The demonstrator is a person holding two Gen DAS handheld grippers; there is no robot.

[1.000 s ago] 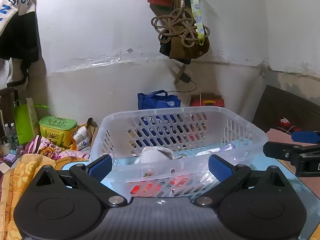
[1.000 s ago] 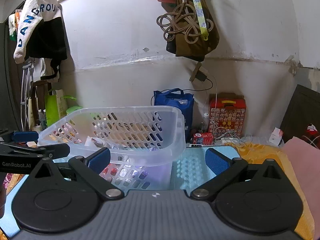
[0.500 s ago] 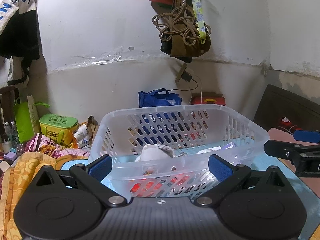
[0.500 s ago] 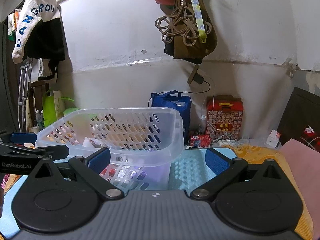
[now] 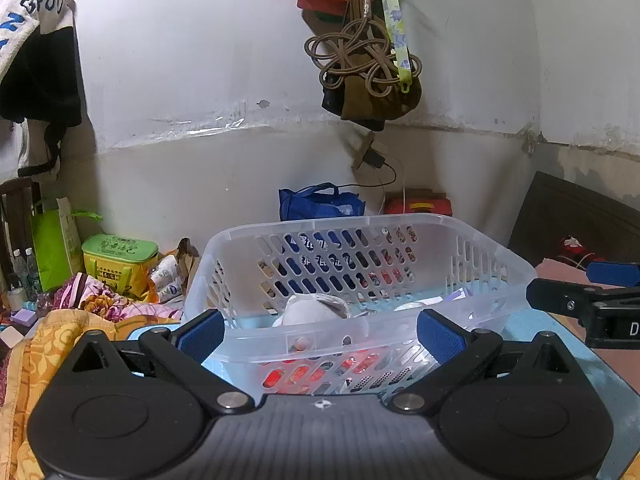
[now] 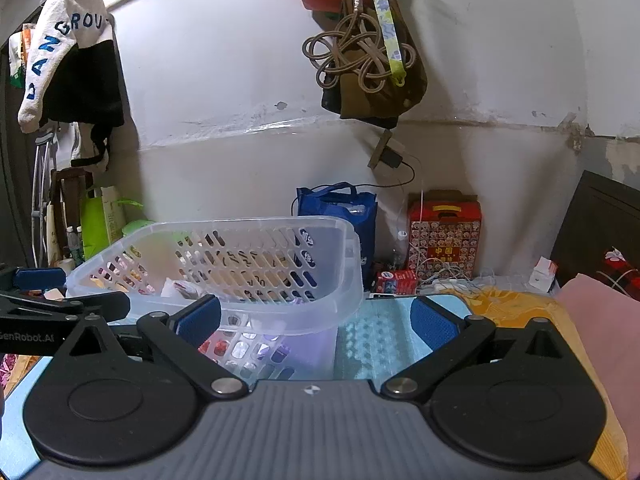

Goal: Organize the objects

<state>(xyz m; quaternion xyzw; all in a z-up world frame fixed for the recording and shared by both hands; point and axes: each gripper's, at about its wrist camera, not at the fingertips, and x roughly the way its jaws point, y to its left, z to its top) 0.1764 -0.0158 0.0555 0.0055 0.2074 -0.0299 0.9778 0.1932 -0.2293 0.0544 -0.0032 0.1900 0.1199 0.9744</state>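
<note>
A clear plastic basket [image 5: 360, 232] with slotted walls stands on a light blue mat [image 6: 376, 336]. Inside lie a white rounded object [image 5: 308, 312], red items [image 5: 288, 376] and other small things, half hidden by the walls. My left gripper [image 5: 320, 332] is open and empty, its blue pads just in front of the basket's near wall. My right gripper [image 6: 316, 320] is open and empty to the right of the basket [image 6: 248, 240], level with its right corner. Each gripper shows at the edge of the other's view.
A blue bag [image 6: 336, 216] and a red box [image 6: 444, 232] stand against the back wall. A green box [image 5: 120, 256] and flowered cloth [image 5: 100, 300] lie left. A pink cloth [image 6: 600, 340] lies right. A bag with cords [image 5: 368, 72] hangs on the wall.
Both views have shifted slightly; the basket sits a little higher in the left wrist view. Both grippers stay open and empty.
</note>
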